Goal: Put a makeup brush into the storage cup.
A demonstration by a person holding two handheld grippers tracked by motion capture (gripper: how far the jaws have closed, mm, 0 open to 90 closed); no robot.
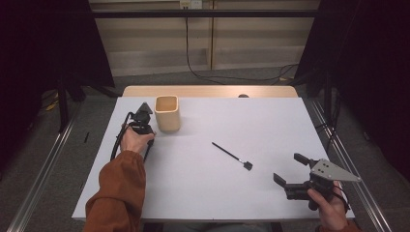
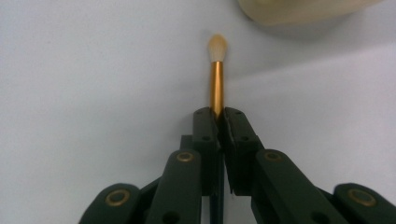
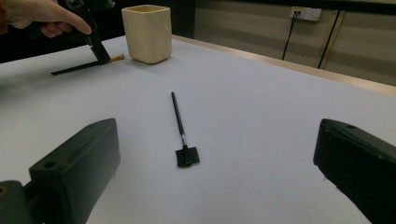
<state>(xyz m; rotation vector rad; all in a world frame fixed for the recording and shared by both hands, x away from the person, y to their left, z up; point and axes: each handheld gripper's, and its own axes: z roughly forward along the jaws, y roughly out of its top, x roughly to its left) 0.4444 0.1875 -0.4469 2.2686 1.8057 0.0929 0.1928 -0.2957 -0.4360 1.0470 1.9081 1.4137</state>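
— Nearest the high camera sits the right gripper (image 1: 291, 169), down at the table's (image 1: 203, 188) near right corner. How do its tongs stand?

— Wide apart, nothing between them. In the right gripper view they frame a black flat-headed brush (image 3: 181, 126) lying loose on the white top, well ahead of the pads.

— And the left gripper (image 2: 219, 116)?

— Its tongs are pressed together on a gold-handled brush (image 2: 216, 84). The pale tuft points towards the cream cup (image 1: 167, 113), near its base but not touching. From the right gripper view the dark handle end slants down to the tabletop.

— Any writing to read?

— None that I can make out; cup, brushes and grippers look unmarked.

— Room to move?

— Plenty. The middle and far right of the top lie bare. The cup stands near the far left edge, where a wooden strip borders the white sheet.
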